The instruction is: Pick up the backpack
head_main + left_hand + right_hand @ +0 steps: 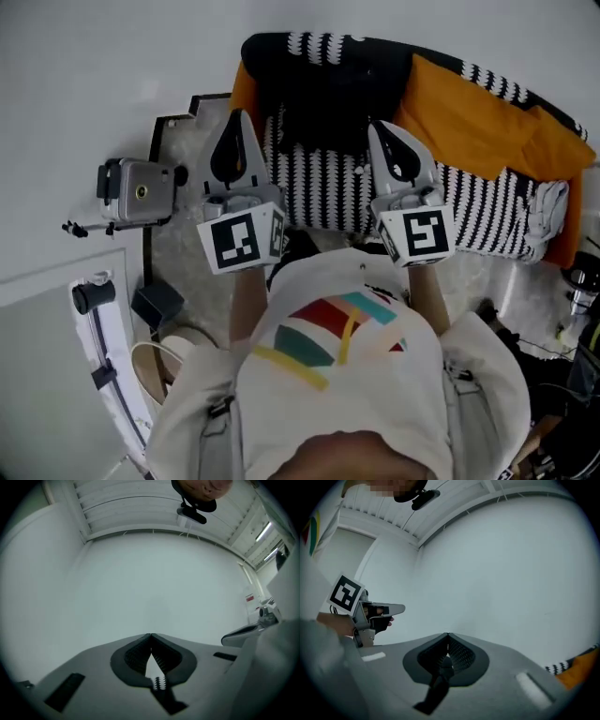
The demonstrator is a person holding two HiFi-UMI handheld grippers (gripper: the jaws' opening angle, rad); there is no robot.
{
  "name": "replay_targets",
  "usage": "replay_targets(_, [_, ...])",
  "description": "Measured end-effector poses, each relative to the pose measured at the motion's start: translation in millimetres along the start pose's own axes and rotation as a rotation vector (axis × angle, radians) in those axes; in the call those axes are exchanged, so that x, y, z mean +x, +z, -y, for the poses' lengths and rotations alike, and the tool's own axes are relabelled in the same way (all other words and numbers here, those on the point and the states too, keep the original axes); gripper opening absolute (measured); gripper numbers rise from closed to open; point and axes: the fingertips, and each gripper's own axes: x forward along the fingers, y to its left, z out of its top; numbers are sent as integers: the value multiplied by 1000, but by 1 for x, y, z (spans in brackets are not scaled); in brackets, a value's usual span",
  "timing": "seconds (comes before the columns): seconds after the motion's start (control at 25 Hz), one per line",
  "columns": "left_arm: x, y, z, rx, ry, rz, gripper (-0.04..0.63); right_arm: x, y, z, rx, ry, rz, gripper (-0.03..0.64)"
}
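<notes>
Pale backpack straps [223, 412] with dark buckles lie over both your shoulders at the bottom of the head view, either side of your white shirt [356, 384] with its coloured stripes. The pack's body shows in no view.

Just above the shirt, mid-frame, you hold both grippers side by side, pointing up the frame. Your left gripper [239, 114] [150, 634] has its jaws together at the tips, and so does your right gripper [380, 127] [447, 633]. A dark narrow strip sits behind each pair of tips, and I cannot tell what it is.

Beyond the tips lies a black-and-white striped cover [328, 187] with an orange cloth [487, 122] at upper right. A small grey camera [139, 192] stands at the left, against the white wall [94, 75].
</notes>
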Motion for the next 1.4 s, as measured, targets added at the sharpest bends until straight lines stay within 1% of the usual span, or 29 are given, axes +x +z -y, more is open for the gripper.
replay_targets(0.12, [20, 9, 16, 12, -116, 33, 14, -1, 2, 15, -10, -130, 4, -2])
replay_targets(0.24, [38, 9, 15, -10, -210, 46, 14, 3, 14, 7, -34, -230, 10, 0])
replay_targets(0.36, [48, 7, 24, -21, -285, 57, 14, 3, 23, 0, -86, -281, 11, -1])
replay_targets(0.48, [51, 6, 34, -18, -352, 71, 14, 2, 26, -1, -81, -335, 17, -2])
replay_targets(0.56, [51, 2, 38, -19, -387, 62, 14, 2, 26, -3, -101, -350, -4, -2])
replay_targets(0.64, [53, -5, 35, -24, -395, 45, 14, 4, 28, -6, -126, -357, -11, -2])
replay_targets(0.72, [56, -3, 32, -35, -400, 59, 14, 7, 31, -9, -137, -365, -12, -1])
replay_targets(0.8, [57, -1, 28, -47, -400, 67, 14, 9, 31, -11, -132, -371, -15, -2])
replay_targets(1.12, [56, -14, 9, -46, -351, 30, 14, 18, 31, -18, -121, -353, -15, -1])
replay_targets(1.32, [54, -11, 6, -37, -363, 40, 14, 21, 30, -19, -99, -367, 3, -2])
replay_targets(1.4, [56, -12, 2, -39, -352, 50, 14, 22, 30, -19, -102, -369, 5, 0])
